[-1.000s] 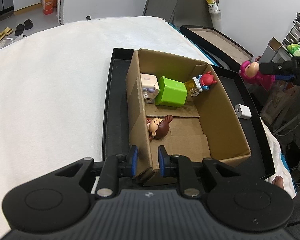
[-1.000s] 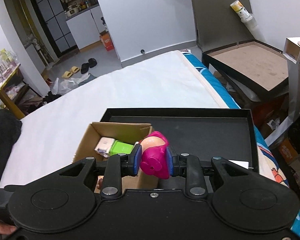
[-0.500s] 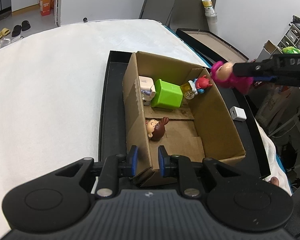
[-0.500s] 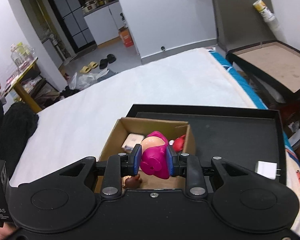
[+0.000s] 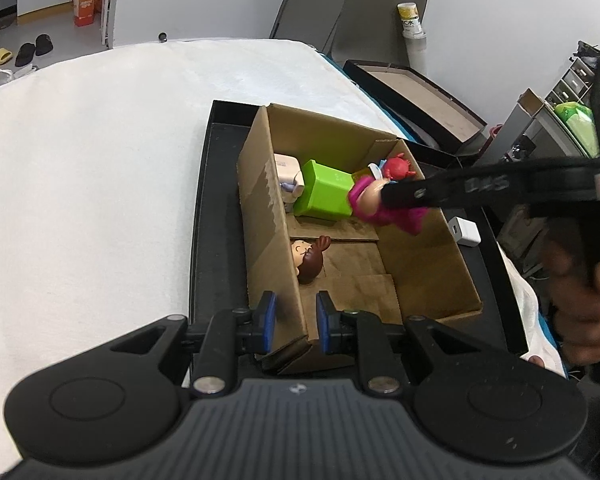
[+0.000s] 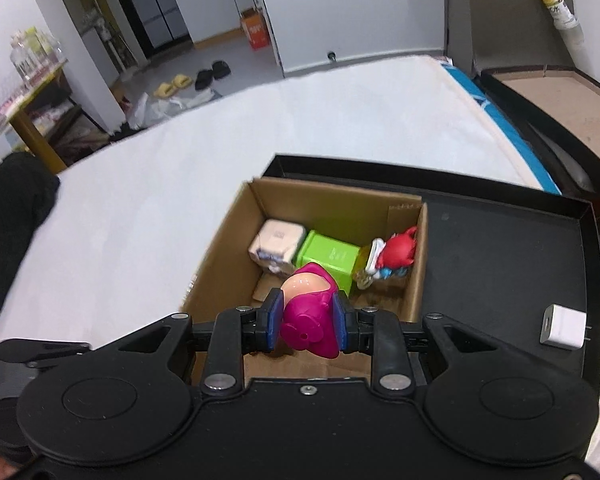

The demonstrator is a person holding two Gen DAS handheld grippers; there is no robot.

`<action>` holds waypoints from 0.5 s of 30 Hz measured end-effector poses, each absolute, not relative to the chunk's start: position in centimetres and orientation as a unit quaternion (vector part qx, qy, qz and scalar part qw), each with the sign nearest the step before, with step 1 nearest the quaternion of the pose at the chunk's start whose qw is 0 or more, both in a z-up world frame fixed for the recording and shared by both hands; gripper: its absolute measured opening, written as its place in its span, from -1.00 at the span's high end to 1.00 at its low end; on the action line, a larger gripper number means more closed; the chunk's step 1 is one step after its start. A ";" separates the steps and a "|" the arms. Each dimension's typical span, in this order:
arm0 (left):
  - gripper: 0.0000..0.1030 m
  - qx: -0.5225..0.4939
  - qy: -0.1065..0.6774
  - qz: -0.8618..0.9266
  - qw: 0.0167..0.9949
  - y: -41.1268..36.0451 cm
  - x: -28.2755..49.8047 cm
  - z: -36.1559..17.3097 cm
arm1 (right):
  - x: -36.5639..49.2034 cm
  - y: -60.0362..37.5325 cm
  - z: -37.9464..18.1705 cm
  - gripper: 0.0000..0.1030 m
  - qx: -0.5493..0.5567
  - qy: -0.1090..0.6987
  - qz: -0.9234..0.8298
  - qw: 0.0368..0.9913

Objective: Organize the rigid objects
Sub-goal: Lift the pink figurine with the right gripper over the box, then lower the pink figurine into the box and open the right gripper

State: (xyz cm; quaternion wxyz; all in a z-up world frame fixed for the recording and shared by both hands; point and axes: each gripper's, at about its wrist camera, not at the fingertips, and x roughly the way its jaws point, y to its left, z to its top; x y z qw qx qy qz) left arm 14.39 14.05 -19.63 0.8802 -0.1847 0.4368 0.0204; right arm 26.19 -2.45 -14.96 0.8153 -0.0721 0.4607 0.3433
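Bed [image 5: 100, 168], white-covered, carries the whole arrangement; on it lies a shallow black tray [image 5: 201, 208], and inside the tray stands the open cardboard box [image 5: 260, 216] that receives the objects.

Step in hand, as judged: you are delivering one more toy into the box; the box already holds a green block [image 6: 327, 257], a white boxy object [image 6: 276, 240], a brown-haired figurine [image 5: 309, 258] lying on the floor panel, and a red-headed figurine [image 6: 398, 250] leaning in the far corner.

Your left hand-held gripper [image 5: 296, 328] is closed on the near wall of the box, one blue pad outside it and one inside, steadying it; your right hand-held gripper [image 6: 307, 322] is clamped shut on the pink figurine [image 6: 310, 312], which hangs above the box interior, close to the green block and clear of the floor.

Next move, as judged: lower the pink figurine into the free floor area between the green block and the brown-haired figurine, then open the jaws; keep the left grip firm so the box does not shift.

A white charger plug [image 6: 562, 326] remains on the tray outside the box, probably to be collected afterwards.

Writing: the letters "DAS" on the right hand-held gripper's arm in the left wrist view; small print on the green block and a label on the distant cylindrical container [image 5: 410, 20], both illegible.
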 end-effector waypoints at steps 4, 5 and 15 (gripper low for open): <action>0.61 -0.187 0.438 0.016 0.879 14.2 14.5 -19.8 | 26.0 -1.2 -16.2 0.49 -0.097 0.466 0.329 0.815; 0.61 -0.189 0.438 0.015 0.879 14.3 14.6 -19.8 | 25.9 -0.9 -16.5 0.49 -0.105 0.465 0.326 0.816; 0.61 -0.186 0.443 0.017 0.877 14.1 15.0 -20.0 | 25.4 0.5 -18.1 0.48 -0.152 0.460 0.311 0.817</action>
